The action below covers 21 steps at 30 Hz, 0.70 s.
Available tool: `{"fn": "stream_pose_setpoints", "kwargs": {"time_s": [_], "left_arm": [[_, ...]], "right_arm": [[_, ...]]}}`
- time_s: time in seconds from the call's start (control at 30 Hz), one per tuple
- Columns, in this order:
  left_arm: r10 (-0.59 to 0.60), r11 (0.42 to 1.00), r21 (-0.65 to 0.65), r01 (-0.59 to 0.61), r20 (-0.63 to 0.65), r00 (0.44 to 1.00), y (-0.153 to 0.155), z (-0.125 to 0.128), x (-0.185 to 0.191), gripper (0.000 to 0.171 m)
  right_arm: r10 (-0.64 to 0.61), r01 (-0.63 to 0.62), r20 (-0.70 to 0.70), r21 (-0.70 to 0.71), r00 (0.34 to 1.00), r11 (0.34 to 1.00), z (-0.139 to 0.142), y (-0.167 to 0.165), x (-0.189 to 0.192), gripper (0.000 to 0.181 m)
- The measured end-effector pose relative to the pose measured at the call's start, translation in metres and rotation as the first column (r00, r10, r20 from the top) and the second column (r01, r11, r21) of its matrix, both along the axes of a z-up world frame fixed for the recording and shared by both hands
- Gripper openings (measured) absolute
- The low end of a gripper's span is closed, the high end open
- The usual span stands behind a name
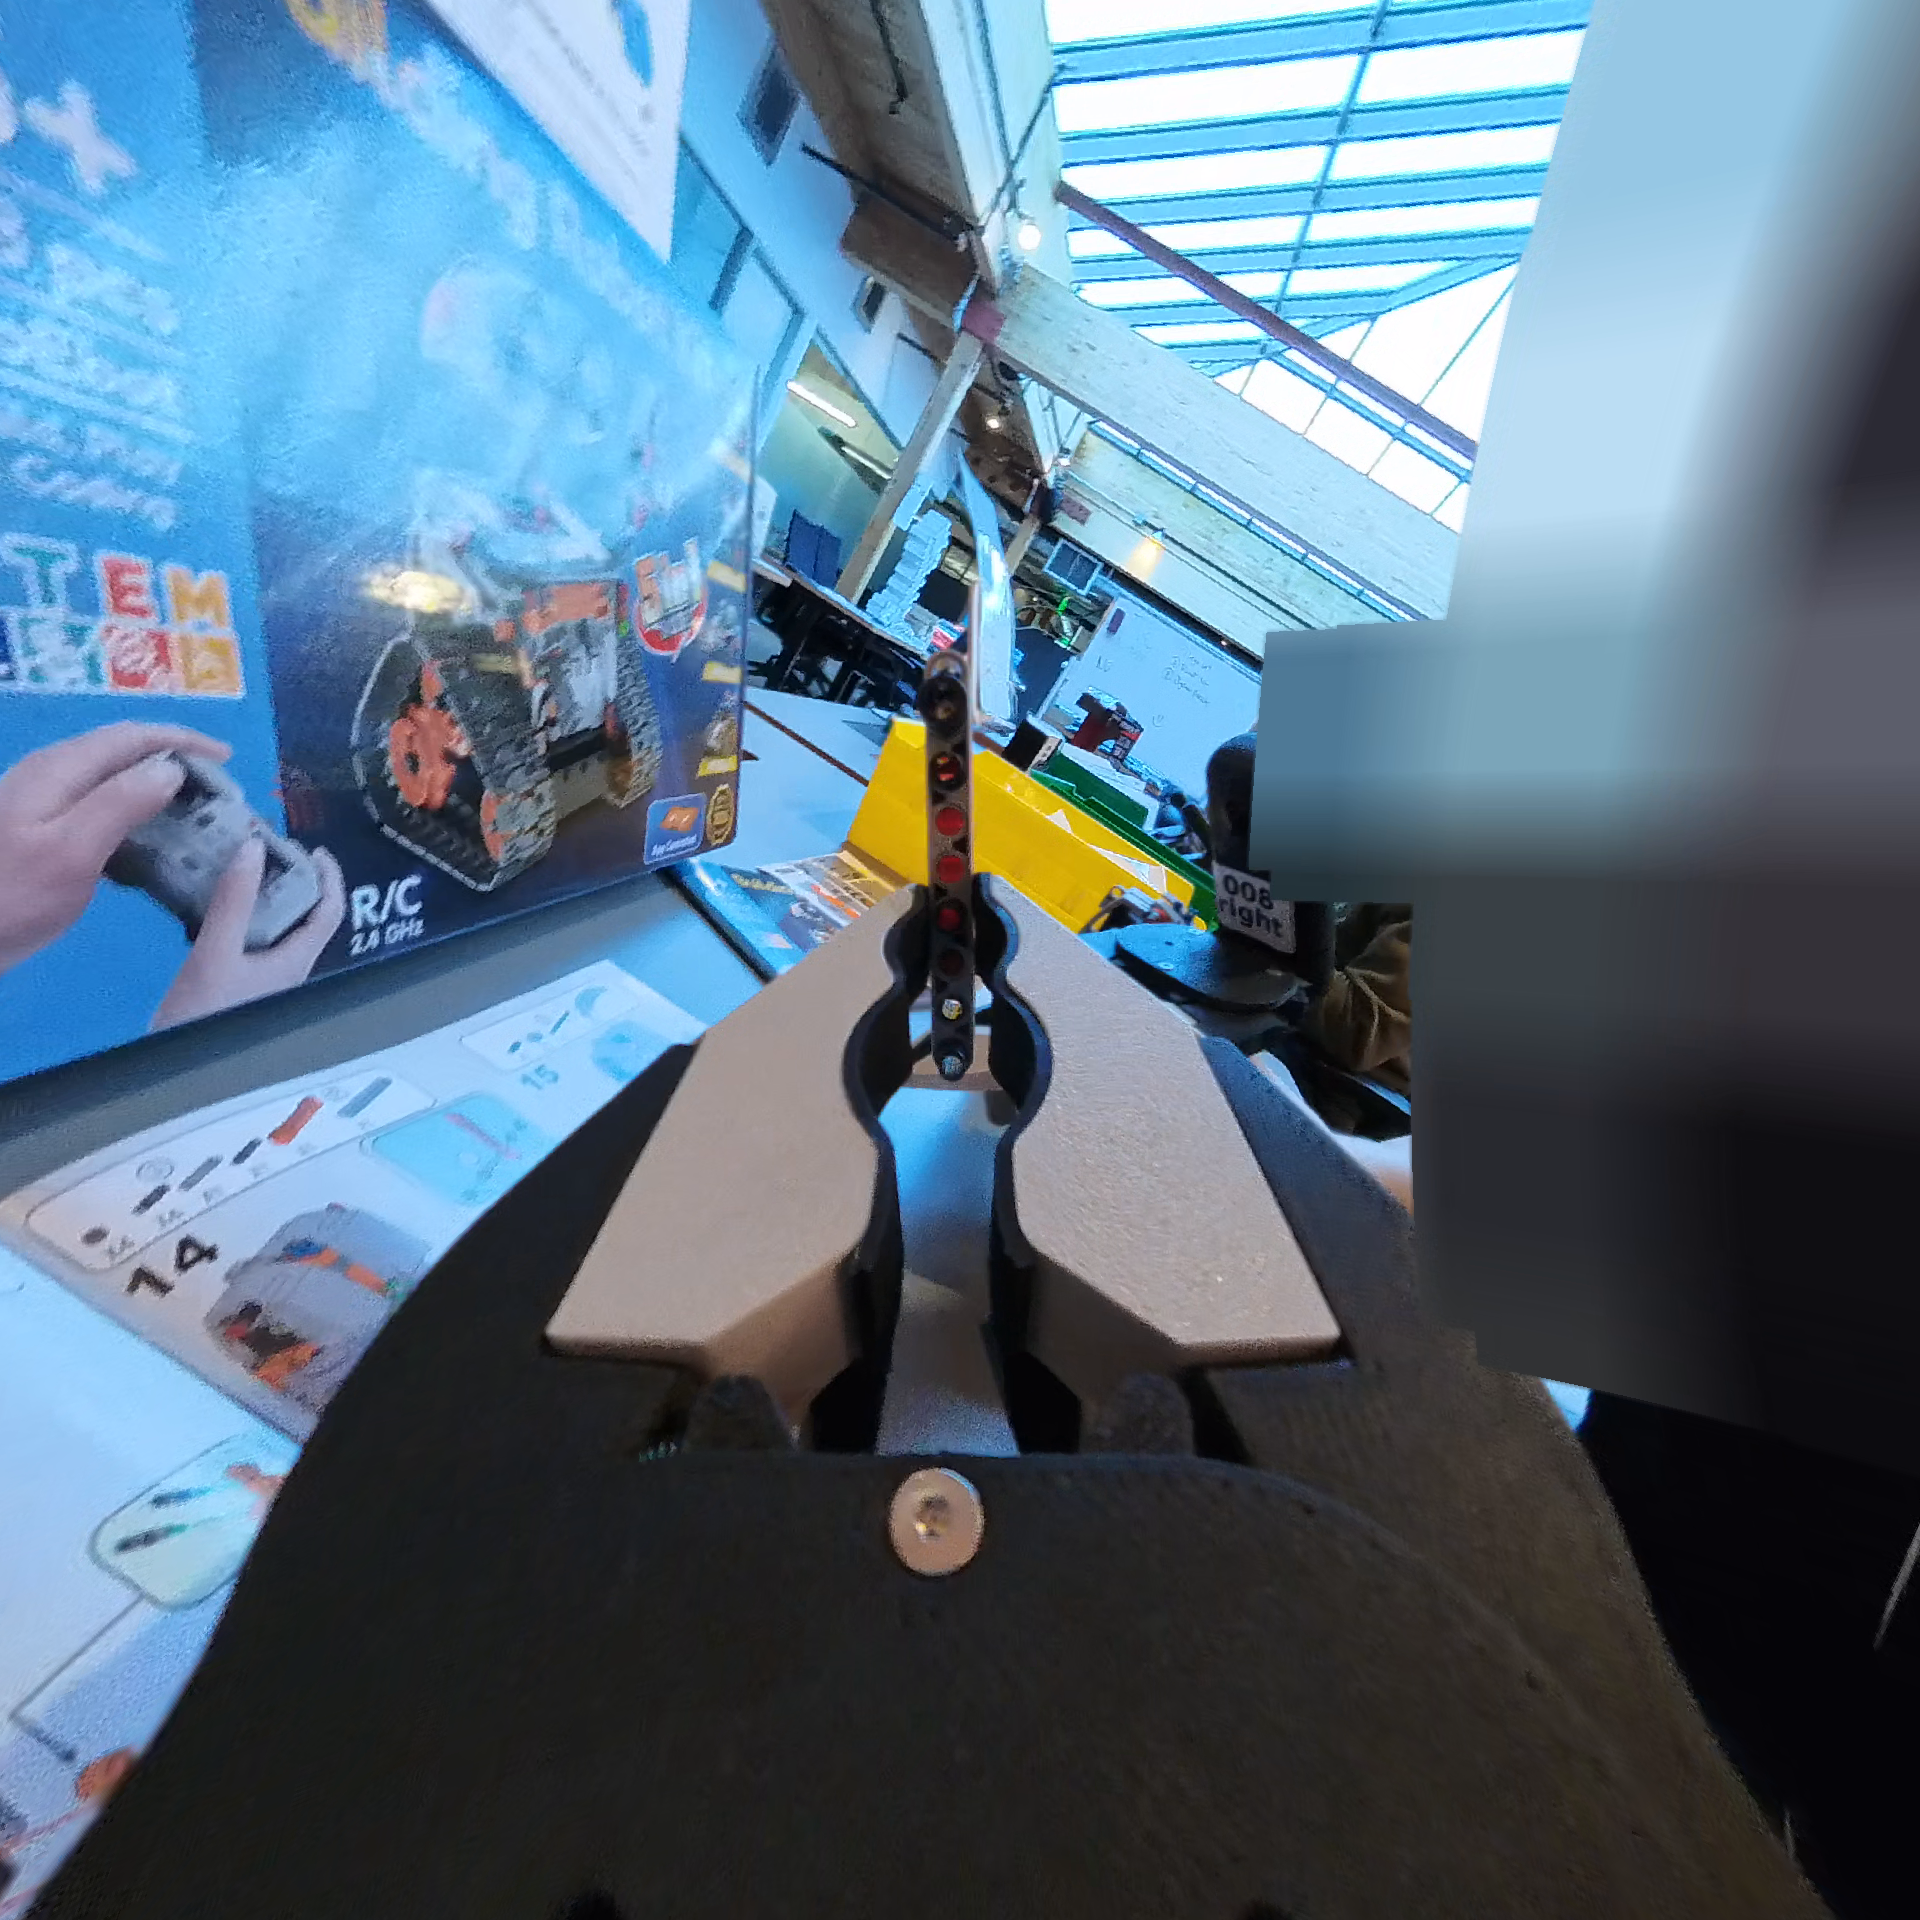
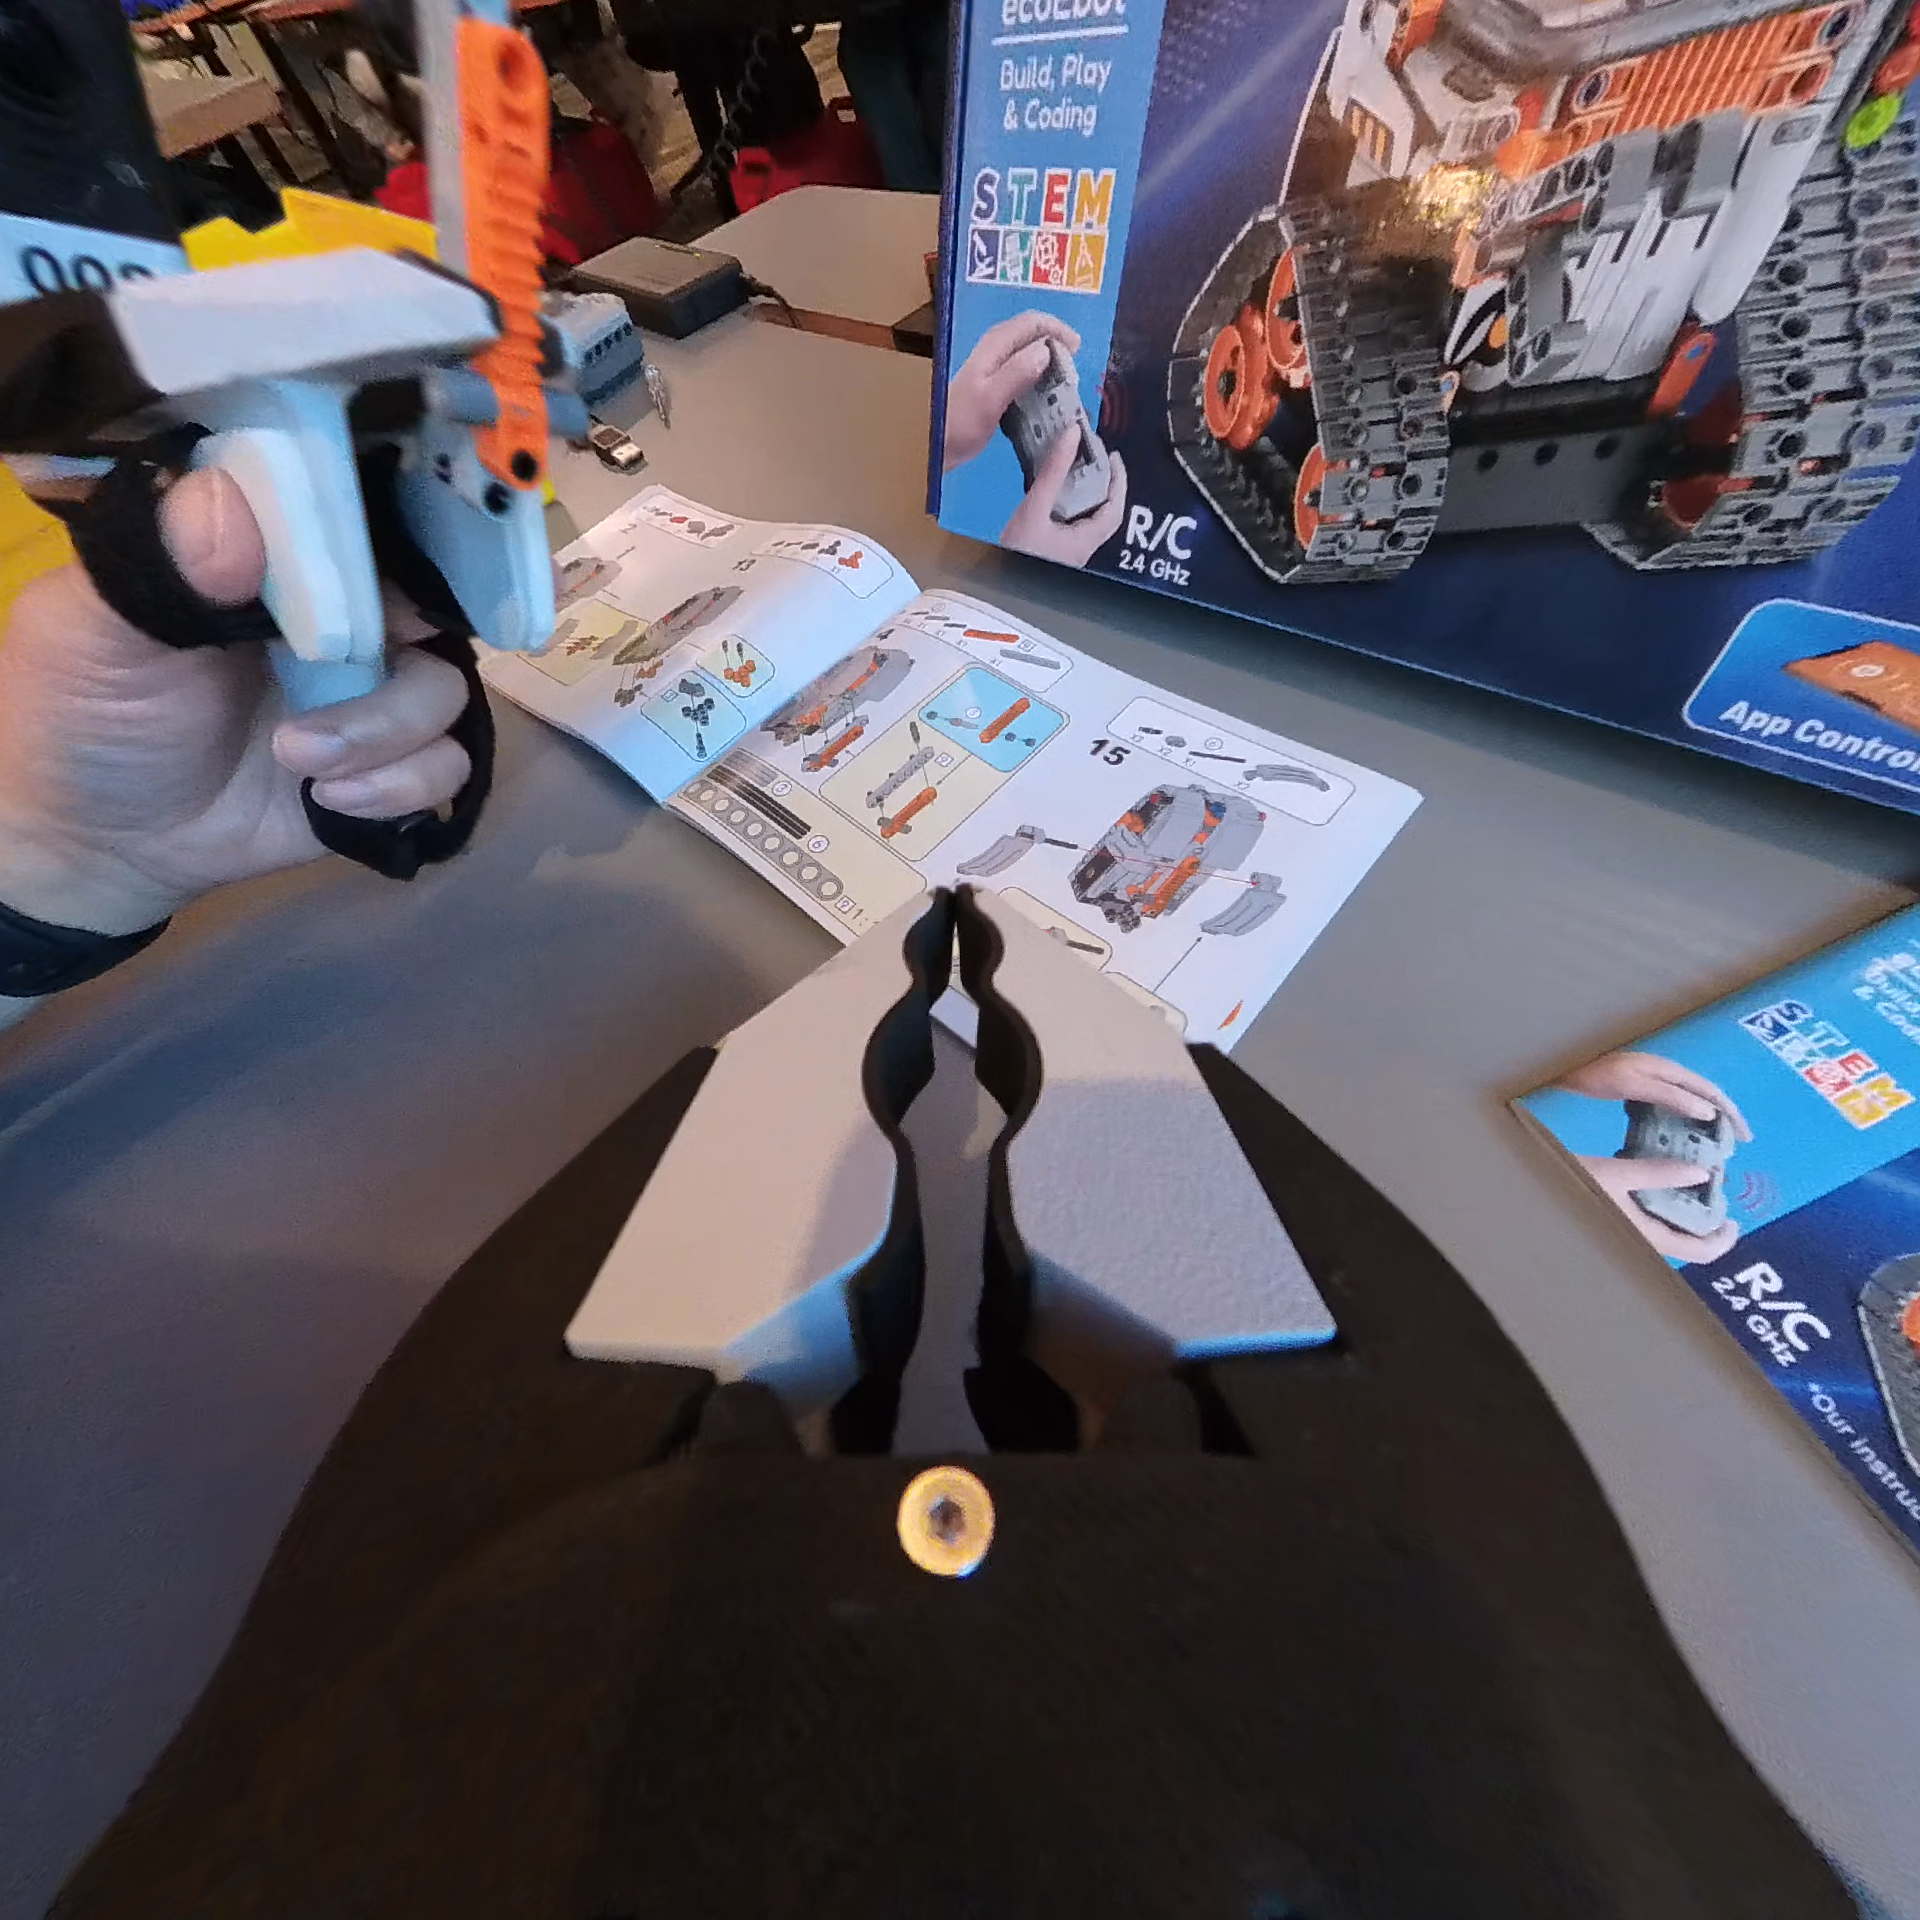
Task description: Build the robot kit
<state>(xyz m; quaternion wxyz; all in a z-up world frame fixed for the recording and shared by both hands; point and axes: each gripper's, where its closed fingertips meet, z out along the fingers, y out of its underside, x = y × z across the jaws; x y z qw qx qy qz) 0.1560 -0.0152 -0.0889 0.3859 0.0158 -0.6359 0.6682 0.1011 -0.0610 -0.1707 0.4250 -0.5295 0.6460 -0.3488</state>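
My left gripper (image 1: 951,906) is shut on a long thin building-toy beam (image 1: 948,790). The beam stands upright between the tips and I see it edge-on, with a row of holes showing red inside. In the right wrist view the same gripper (image 2: 488,416) is at the upper left, held in a hand (image 2: 156,707), and the beam (image 2: 504,208) looks orange with a grey strip beside it. My right gripper (image 2: 956,916) is shut and empty. It hovers low over the near edge of an open instruction booklet (image 2: 935,727) on the grey table (image 2: 416,1091).
A large blue toy box (image 2: 1455,364) stands at the back right; it fills the left of the left wrist view (image 1: 364,520). A second blue booklet (image 2: 1766,1195) lies at the right. Yellow (image 1: 997,821) and green (image 1: 1112,800) bins sit beyond. A grey block (image 2: 597,332) and a black box (image 2: 660,275) lie far back. My right fingertips sit around 11 cm from my left ones.
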Motion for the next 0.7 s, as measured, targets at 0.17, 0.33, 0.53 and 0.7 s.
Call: {"fn": "stream_pose_setpoints", "kwargs": {"time_s": [0.17, 0.33, 0.53, 0.7], "left_arm": [[0.028, 1.000, 0.012, -0.028, -0.022, 0.999, 0.000, -0.002, 0.009, 0.005], [0.017, 0.999, 0.030, -0.017, 0.013, 1.000, -0.002, -0.007, 0.003, 0.005], [0.007, 0.999, 0.037, -0.008, 0.035, 0.999, -0.003, -0.009, -0.001, 0.005], [0.008, 1.000, 0.030, -0.009, 0.019, 1.000, -0.002, -0.007, 0.001, 0.005]], "right_arm": [[0.017, -0.017, 0.006, 0.030, 1.000, 0.999, 0.001, 0.004, 0.000, 0.000], [0.024, -0.024, 0.012, 0.042, 1.000, 0.999, 0.002, 0.004, -0.001, 0.000], [0.035, -0.036, 0.025, 0.048, 0.999, 0.998, 0.002, 0.006, 0.001, 0.000], [0.046, -0.047, 0.028, 0.056, 0.999, 0.997, 0.002, 0.008, 0.001, 0.000]]}}
